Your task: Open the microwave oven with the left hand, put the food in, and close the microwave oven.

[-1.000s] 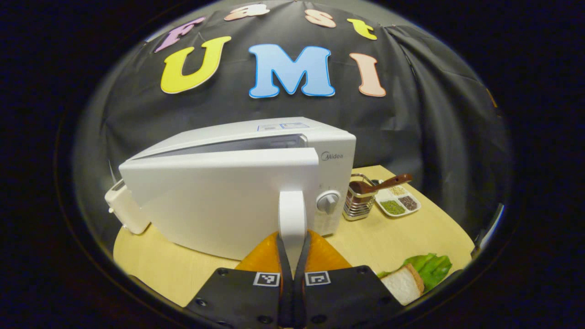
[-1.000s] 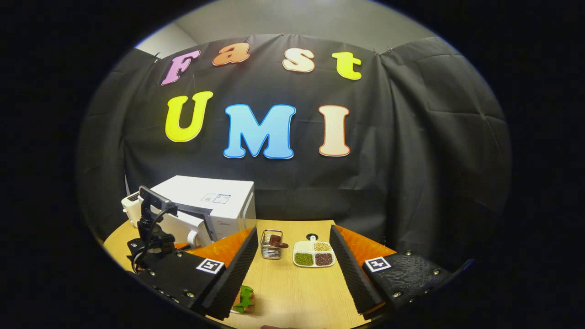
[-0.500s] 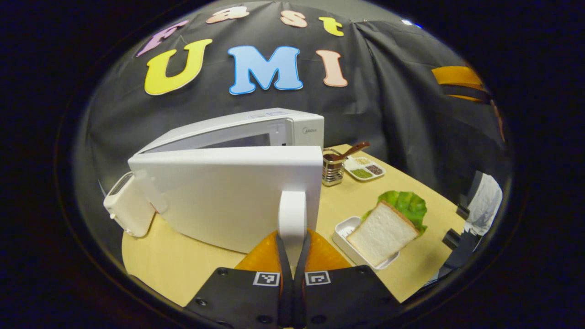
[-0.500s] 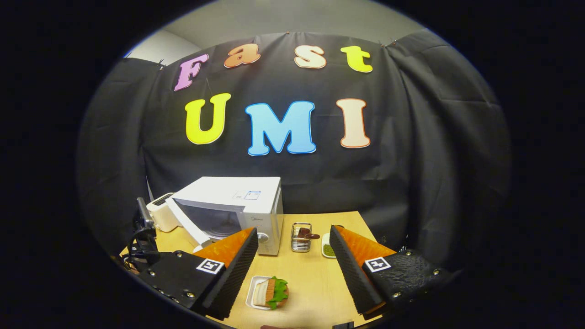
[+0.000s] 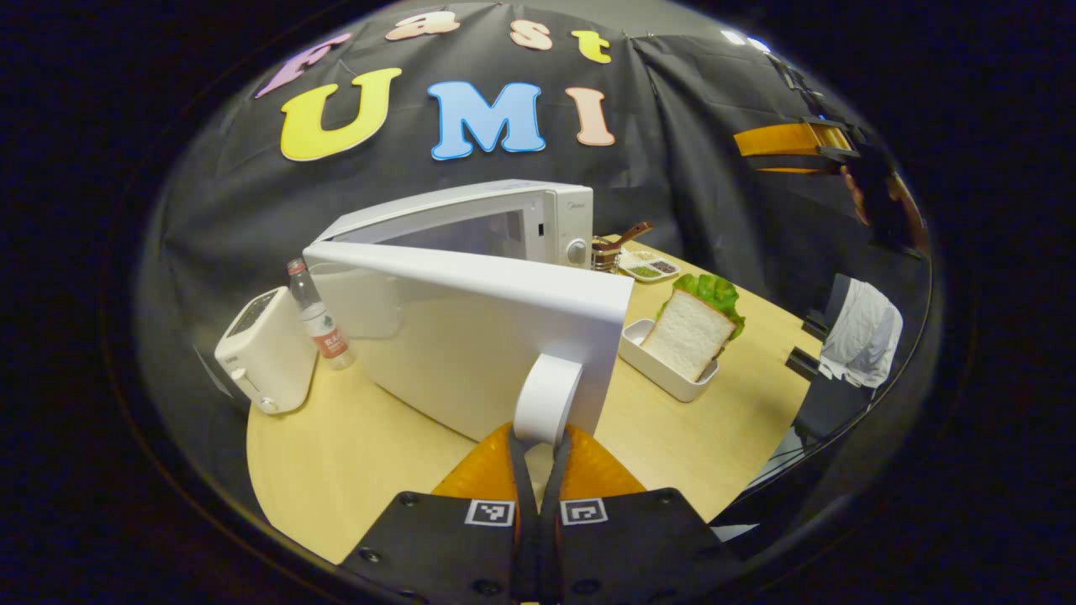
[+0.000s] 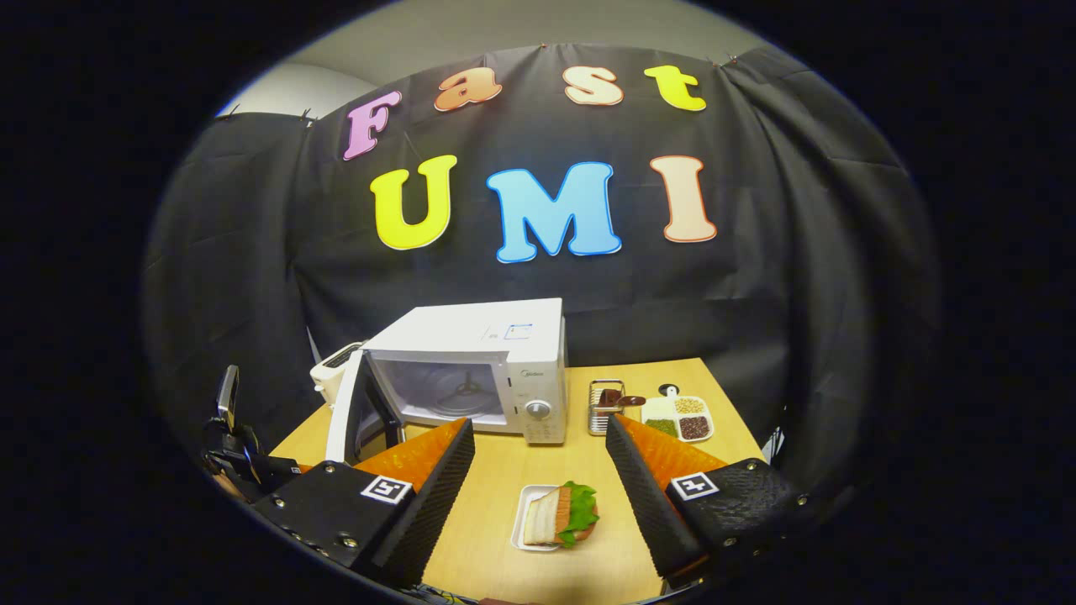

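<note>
Left gripper view: the left gripper (image 5: 538, 449) is seen closed on the door handle (image 5: 546, 399), one finger on each side of it, with almost no gap between them. The door (image 5: 471, 336) is swung well out from the microwave (image 5: 504, 223), whose cavity lies open beyond and above the fingers. Off to the right of this gripper, a sandwich (image 5: 698, 323) of bread and lettuce is propped in a white tray (image 5: 651, 370) on the table (image 5: 353, 454). To the left stand a toaster (image 5: 265, 353) and a bottle (image 5: 319, 315), near the far side of the door.

Right gripper view: the right gripper (image 6: 538, 470) is held wide open with nothing in it, above the table. The sandwich (image 6: 563, 514) lies just ahead, between and below its fingers. The microwave (image 6: 479, 370) stands farther ahead and to the left, door (image 6: 345, 416) open. Beyond, to the right, are a wire holder (image 6: 603, 407) and a small dish (image 6: 679, 418).

Risks, as judged: if the door is swung much wider, the bottle or toaster could be struck and knocked over. If the handle is released carelessly, the door might drift back into the path of the food. The sandwich is loosely stacked, so it could be squashed or its layers shed if pinched unevenly; taking the tray by its rim may be safer, though it could tilt.
</note>
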Tool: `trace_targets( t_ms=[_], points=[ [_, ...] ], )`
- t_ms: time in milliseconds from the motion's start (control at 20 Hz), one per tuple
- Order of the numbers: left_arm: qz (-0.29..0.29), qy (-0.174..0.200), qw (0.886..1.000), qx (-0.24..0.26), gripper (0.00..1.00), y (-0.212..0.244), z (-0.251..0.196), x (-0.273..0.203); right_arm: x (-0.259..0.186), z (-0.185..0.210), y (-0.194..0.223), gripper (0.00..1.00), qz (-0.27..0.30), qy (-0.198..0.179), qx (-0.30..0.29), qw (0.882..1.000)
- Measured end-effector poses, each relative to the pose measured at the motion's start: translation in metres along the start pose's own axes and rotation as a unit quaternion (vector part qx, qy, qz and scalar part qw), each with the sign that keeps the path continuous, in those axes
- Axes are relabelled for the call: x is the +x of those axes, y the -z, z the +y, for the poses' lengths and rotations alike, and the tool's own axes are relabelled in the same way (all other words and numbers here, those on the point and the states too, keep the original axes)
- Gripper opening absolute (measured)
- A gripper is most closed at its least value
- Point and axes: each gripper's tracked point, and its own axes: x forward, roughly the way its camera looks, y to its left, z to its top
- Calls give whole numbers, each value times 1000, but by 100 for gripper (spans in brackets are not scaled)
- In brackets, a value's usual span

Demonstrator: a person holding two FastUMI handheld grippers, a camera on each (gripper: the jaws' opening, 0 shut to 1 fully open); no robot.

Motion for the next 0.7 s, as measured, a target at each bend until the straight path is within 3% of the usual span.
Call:
trace_targets(
  t_ms=[350,500,700],
  points=[
    [15,-4,1000,-1,6,37,52,-50,24,-19,66,96,87,9,12,996],
    [25,3,1000,6,6,50,78,-66,29,-39,104,96,132,26,59,989],
    [34,14,999,11,6,61,102,-79,35,-50,148,96,190,30,139,971]
  ],
)
